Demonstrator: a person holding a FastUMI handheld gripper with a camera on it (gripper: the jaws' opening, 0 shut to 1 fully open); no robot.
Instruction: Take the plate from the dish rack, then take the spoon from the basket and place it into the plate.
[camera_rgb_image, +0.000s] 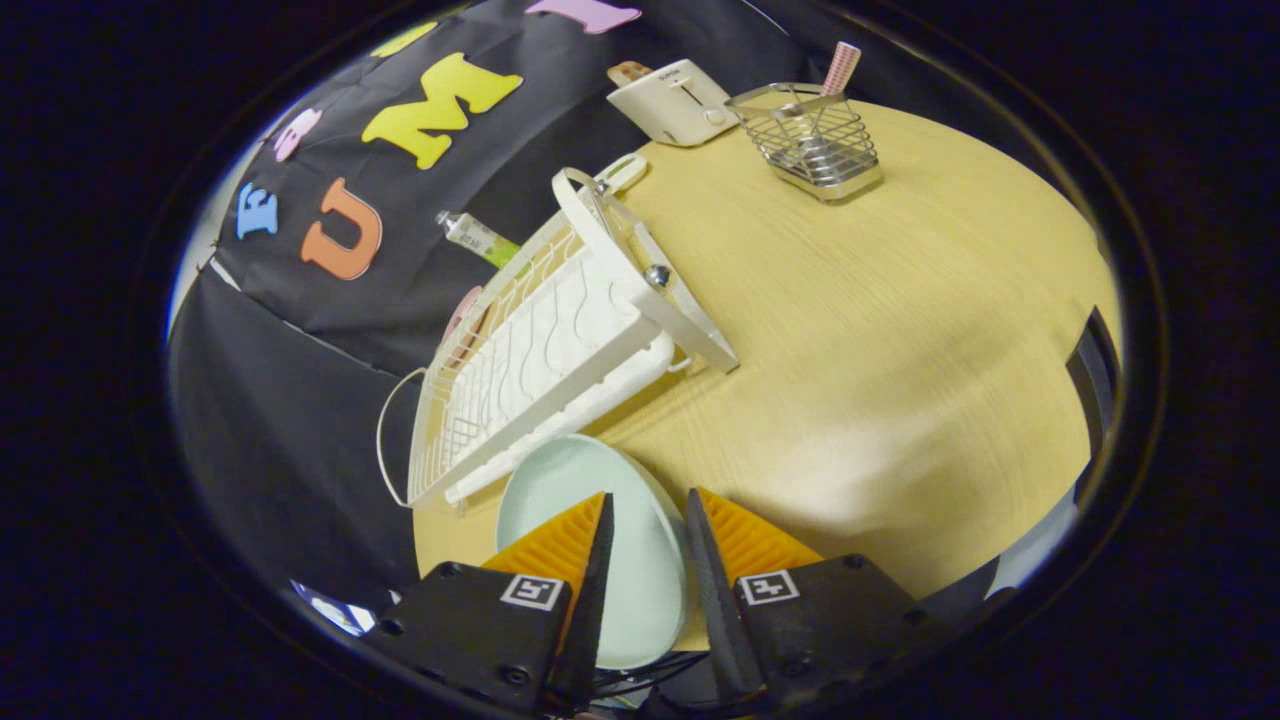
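The plate (575, 490), pale green, is at the lower middle of the frame, out of the dish rack (540, 350) and just beside its near end. The claw (645, 530) has its two fingers set around the rim of the plate, one on the inside face and one on the outer side. A narrow gap is visible between them, so I cannot tell for sure if both press on the rim; it looks like a grip. Whether the plate already rests on the counter (880, 330) or hangs a little above it I cannot tell.

So the first part of the task seems done or nearly done: the plate is out of the rack. What is left is to put it down flat and release it.

The wire basket (810, 140) stands at the upper right of the frame, well apart from the plate, next to a white toaster (675, 100). A pink handle (842, 68) sticks up from it; probably this is the spoon, not yet taken.
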